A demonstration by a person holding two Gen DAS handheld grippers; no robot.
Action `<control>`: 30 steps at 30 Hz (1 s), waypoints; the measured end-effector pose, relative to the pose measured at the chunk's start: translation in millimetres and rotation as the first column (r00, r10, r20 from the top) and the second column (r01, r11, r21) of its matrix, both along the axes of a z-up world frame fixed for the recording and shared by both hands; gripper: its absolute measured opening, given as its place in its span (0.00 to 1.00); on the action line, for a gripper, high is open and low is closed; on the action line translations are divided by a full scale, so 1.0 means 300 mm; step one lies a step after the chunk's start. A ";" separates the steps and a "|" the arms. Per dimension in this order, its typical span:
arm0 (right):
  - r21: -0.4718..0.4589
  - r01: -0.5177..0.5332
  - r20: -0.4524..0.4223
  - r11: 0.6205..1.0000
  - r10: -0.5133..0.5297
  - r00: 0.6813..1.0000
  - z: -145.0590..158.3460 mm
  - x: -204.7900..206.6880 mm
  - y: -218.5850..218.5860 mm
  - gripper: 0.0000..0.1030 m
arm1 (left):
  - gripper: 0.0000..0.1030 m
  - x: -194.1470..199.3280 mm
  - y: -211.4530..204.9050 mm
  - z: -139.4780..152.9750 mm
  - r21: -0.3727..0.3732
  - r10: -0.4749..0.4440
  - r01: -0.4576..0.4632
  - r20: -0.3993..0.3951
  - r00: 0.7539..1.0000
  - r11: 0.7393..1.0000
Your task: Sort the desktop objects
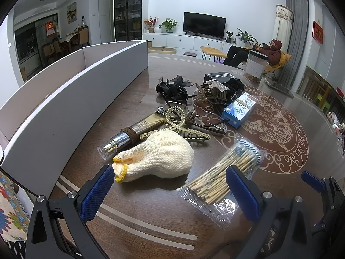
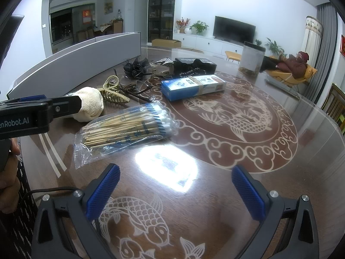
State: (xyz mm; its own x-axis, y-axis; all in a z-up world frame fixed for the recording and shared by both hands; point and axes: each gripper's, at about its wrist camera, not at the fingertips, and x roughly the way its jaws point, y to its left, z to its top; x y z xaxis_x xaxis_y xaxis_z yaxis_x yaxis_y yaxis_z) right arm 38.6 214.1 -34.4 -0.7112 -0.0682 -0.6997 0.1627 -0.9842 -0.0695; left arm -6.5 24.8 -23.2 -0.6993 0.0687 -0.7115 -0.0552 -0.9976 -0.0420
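Observation:
A cream knitted glove bundle (image 1: 159,157) lies on the brown table just ahead of my open left gripper (image 1: 170,179); its yellow cuff touches the left finger. A bag of cotton swabs (image 1: 226,172) lies by the right finger and also shows in the right wrist view (image 2: 127,129). Behind lie a brown tube with silver cap (image 1: 133,132), a gold pearl hair clip (image 1: 181,127), glasses (image 1: 207,120), a blue medicine box (image 1: 239,110), black hair accessories (image 1: 174,86) and a black box (image 1: 220,77). My right gripper (image 2: 175,181) is open and empty over bare table.
A long white divided box (image 1: 71,92) stands along the table's left side. A clear jar (image 1: 255,64) stands at the far edge. A person sits in a yellow chair (image 1: 273,54) beyond the table. The left gripper body (image 2: 32,114) reaches in at the right view's left.

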 end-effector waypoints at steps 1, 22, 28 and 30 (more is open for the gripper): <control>0.000 0.000 0.000 1.000 0.000 1.000 0.000 0.000 0.000 1.00 | 1.00 0.000 -0.002 0.001 0.000 0.000 0.000 0.000 1.000 1.000; -0.001 -0.001 0.002 1.000 0.001 1.000 -0.005 0.001 -0.001 1.00 | 1.00 0.000 -0.007 0.004 -0.001 0.001 -0.001 0.000 1.000 1.000; -0.004 0.000 0.004 1.000 0.000 1.000 -0.008 0.000 -0.001 1.00 | 1.00 0.000 -0.007 0.004 -0.001 0.001 -0.001 0.000 1.000 1.000; -0.006 0.002 0.007 1.000 -0.002 1.000 -0.010 -0.001 0.002 1.00 | 1.00 0.000 -0.006 0.004 0.000 0.002 -0.002 0.000 1.000 1.000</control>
